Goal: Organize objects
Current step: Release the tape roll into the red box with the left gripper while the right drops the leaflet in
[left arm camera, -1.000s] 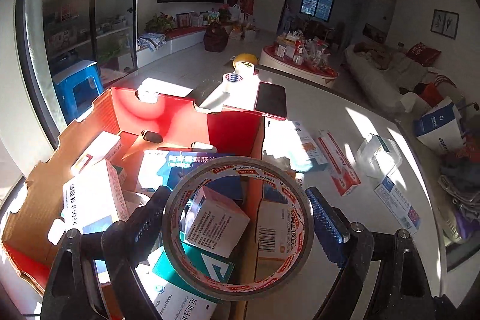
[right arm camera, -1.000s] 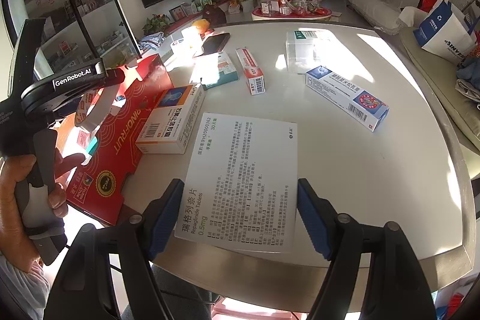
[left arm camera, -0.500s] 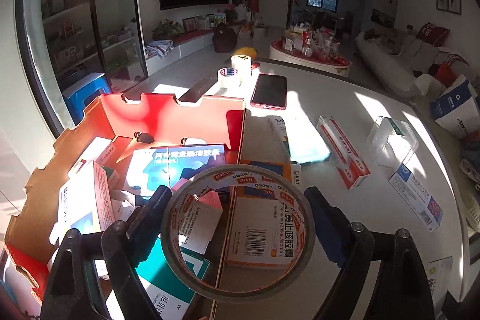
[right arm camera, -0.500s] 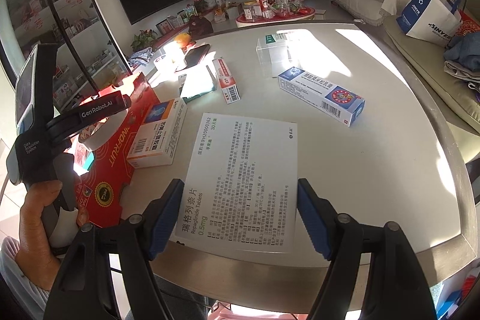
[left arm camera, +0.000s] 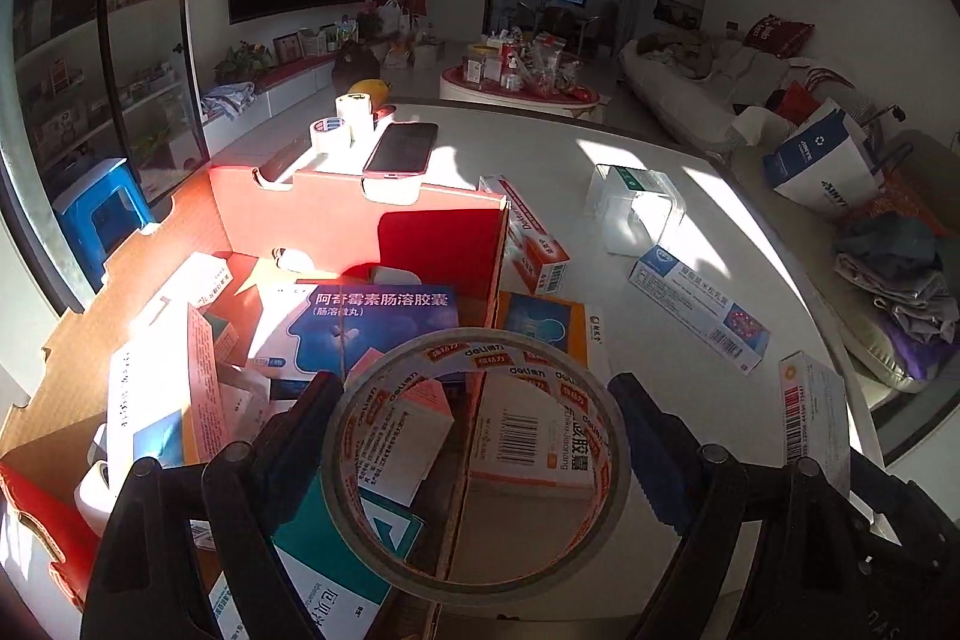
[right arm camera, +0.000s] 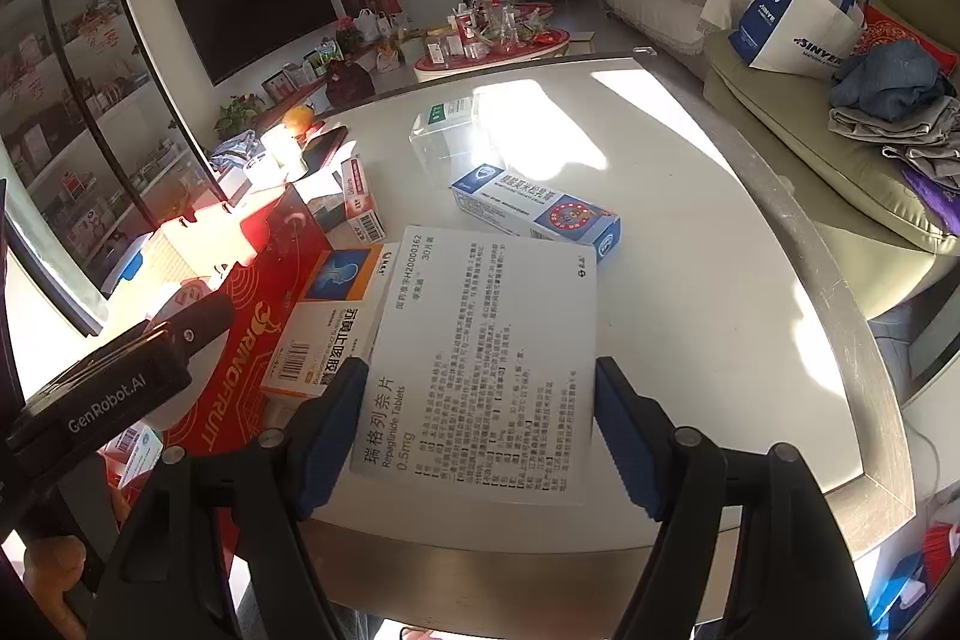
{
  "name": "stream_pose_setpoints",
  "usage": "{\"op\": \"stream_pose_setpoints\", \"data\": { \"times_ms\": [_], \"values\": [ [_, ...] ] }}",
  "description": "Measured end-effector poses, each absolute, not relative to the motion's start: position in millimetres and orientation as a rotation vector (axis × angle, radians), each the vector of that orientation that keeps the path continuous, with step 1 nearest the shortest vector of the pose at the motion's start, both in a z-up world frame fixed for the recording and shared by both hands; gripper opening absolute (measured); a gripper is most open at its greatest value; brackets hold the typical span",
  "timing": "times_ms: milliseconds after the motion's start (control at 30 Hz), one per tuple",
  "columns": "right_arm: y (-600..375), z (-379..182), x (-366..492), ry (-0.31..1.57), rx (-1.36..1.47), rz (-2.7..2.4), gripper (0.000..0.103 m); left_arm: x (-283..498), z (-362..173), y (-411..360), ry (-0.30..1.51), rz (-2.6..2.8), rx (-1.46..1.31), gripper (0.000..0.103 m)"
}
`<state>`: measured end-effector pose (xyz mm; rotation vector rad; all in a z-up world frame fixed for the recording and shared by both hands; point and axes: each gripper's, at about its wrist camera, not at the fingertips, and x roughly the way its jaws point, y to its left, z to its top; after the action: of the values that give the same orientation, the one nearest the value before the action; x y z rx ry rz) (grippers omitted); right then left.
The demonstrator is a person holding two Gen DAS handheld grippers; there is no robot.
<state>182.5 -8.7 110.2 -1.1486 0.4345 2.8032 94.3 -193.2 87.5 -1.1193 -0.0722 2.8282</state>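
My left gripper (left arm camera: 474,400) is shut on a roll of clear tape (left arm camera: 480,349) with red printing. It hangs over the right wall of the red cardboard carton (left arm camera: 360,214), which holds several medicine boxes. My right gripper (right arm camera: 480,370) is shut on a flat white tablet box (right arm camera: 486,340), held above the white table (right arm camera: 690,280) just right of the carton (right arm camera: 240,340). An orange and white box (right arm camera: 336,280) lies on the table against the carton's wall. The left gripper's black body (right arm camera: 120,376) shows at the left of the right wrist view.
On the table lie a blue and white tube box (left arm camera: 696,307), a red and white box (left arm camera: 534,244), a clear plastic box (left arm camera: 636,202), a phone (left arm camera: 402,148) and tape rolls (left arm camera: 330,133). A sofa with clothes and a paper bag (right arm camera: 792,22) borders the table's right edge.
The left gripper has carried the tape roll rightward, from over the carton's inside to over its right wall. The right gripper has brought the white box closer to the carton. Both grips are unchanged.
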Motion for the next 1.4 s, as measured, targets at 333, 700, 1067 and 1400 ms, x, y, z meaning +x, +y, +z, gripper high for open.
{"op": "stream_pose_setpoints", "data": {
  "times_ms": [333, 700, 1067, 1400],
  "values": [
    [4.7, 115.1, 190.5, 0.453, -1.125, 2.781, 0.074, 105.2, 93.3, -191.3, -0.213, 2.791, -1.155, 0.092],
    [-76.6, 149.0, 158.4, 0.449, -1.19, 3.083, 0.075, 113.9, 129.6, -273.7, -0.205, 3.051, -1.081, 0.092],
    [-161.9, 150.2, 95.5, 0.266, -1.473, 3.275, 0.075, 85.9, 89.0, -318.2, -0.152, 3.05, -1.387, 0.093],
    [-148.4, 149.1, 80.6, 0.213, -1.624, 3.321, 0.091, 73.9, 85.6, -316.0, -0.043, 3.041, -1.422, 0.097]
  ]
}}
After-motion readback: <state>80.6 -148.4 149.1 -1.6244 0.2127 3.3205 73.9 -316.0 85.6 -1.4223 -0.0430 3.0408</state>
